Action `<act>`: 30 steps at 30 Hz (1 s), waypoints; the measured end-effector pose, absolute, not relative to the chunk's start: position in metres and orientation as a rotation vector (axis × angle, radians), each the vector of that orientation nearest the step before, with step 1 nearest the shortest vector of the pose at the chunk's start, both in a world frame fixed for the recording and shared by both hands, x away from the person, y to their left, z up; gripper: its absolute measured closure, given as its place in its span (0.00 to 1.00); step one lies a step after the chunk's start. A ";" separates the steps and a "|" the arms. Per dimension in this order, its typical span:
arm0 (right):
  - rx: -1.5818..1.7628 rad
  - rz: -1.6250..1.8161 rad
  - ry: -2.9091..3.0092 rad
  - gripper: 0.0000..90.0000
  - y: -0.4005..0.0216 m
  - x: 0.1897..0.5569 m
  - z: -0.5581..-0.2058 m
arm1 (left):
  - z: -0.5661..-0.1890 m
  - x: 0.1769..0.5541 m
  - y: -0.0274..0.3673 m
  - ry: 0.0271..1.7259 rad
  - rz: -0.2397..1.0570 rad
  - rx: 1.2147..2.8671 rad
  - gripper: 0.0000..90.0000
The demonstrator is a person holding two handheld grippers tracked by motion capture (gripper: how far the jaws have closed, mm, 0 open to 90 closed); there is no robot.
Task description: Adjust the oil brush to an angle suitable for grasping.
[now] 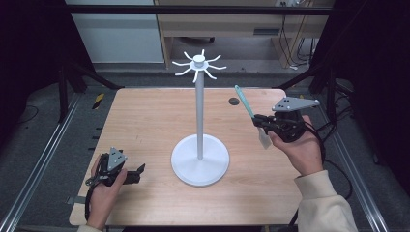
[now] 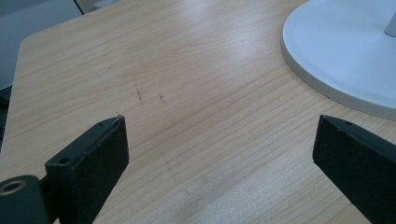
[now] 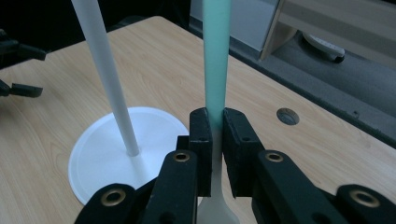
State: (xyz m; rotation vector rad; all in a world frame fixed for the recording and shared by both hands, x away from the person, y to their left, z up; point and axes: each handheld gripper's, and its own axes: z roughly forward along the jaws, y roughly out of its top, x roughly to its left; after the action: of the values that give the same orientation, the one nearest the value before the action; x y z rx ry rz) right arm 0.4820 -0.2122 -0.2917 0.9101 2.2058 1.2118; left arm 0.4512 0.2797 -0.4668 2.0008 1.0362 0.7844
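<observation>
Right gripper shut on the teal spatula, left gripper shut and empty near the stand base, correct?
Not quite: the left gripper is open, its fingers wide apart in the left gripper view. The right gripper is shut on the spatula; stand base nearby.

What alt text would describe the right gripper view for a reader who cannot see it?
The right tongs are shut on a spatula with a teal handle that rises upward. Behind it, a white stand with a round base sits on the wooden table.
</observation>
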 end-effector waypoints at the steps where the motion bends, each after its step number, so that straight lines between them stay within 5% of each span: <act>1: 0.906 1.225 2.198 0.91 -0.212 0.481 -0.290 | -0.467 0.451 0.280 1.036 0.784 2.001 0.04; 30: 0.866 1.362 2.088 0.91 -0.206 0.469 -0.270 | -0.467 0.451 0.280 1.037 0.786 2.000 0.04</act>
State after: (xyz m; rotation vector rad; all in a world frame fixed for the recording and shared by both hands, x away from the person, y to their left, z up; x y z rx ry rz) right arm 0.4686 -0.2064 -0.2696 0.8657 2.0881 1.3622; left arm 0.4510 0.2798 -0.4668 1.9999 1.0368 0.7855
